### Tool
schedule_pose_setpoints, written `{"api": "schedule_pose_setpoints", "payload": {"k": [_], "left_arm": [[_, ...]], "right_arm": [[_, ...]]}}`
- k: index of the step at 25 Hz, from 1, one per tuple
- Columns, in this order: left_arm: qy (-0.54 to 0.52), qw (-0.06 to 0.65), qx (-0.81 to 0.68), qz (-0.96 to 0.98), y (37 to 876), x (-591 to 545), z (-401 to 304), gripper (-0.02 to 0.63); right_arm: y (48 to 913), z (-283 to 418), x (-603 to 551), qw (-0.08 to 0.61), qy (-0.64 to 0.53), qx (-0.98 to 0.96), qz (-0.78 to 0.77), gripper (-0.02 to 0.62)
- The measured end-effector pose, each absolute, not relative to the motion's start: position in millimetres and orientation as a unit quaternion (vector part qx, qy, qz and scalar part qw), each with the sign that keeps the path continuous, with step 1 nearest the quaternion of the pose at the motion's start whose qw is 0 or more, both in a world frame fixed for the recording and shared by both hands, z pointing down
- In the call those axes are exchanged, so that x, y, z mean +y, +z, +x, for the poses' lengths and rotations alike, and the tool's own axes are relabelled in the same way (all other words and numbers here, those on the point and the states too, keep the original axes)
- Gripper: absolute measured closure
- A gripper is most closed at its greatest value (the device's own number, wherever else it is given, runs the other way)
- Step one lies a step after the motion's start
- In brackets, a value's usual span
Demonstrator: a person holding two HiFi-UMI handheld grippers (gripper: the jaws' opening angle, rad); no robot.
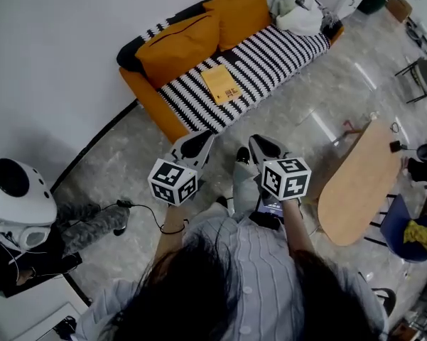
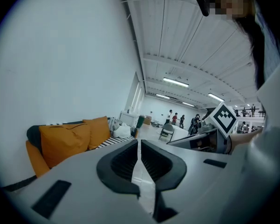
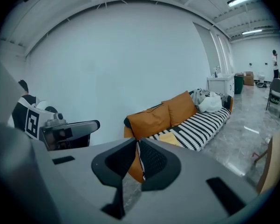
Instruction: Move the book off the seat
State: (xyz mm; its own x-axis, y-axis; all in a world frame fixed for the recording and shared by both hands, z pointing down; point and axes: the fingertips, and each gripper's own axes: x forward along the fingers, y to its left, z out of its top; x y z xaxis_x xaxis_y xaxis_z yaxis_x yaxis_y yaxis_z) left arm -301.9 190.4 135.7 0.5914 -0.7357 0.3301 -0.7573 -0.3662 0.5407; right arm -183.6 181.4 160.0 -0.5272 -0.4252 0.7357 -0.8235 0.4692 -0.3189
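An orange-yellow book (image 1: 222,84) lies flat on the black-and-white striped seat of the orange sofa (image 1: 143,89), in front of two orange cushions (image 1: 177,45). In the right gripper view the book (image 3: 170,137) shows as a yellow patch on the striped seat. Both grippers are held up near the person's chest, well short of the sofa. My left gripper (image 1: 199,142) is shut with nothing in it, and my right gripper (image 1: 264,146) is shut and empty too. The jaws meet tip to tip in both gripper views (image 2: 139,146) (image 3: 137,146).
A pile of bags and white cloth (image 1: 298,9) fills the sofa's far end. A light wooden oval table (image 1: 359,183) stands to the right, a blue chair (image 1: 405,229) beyond it. A white round device (image 1: 14,197) and a black cable (image 1: 138,212) lie at the left. People stand far back (image 2: 177,119).
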Motion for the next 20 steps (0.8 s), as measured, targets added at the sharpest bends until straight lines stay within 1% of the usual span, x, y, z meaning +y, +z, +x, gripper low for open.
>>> {"api": "schedule_pose_setpoints", "payload": {"k": [9,15,20], "left_arm": [[0.037,0.348,-0.478,0.805,170,117,-303,0.594],[0.006,0.374,-0.484,0.791,190,51,-283,0.594],[0.034,0.364,-0.493,0.79,205,17,-267,0.594]], "right_arm": [[196,-173,93,0.292,0.354,-0.808,0.37,0.557],[227,-153,29,0.311,0.361,-0.804,0.355,0.557],[243,-138,-12,0.312,0.366,-0.809,0.337,0.557]]}}
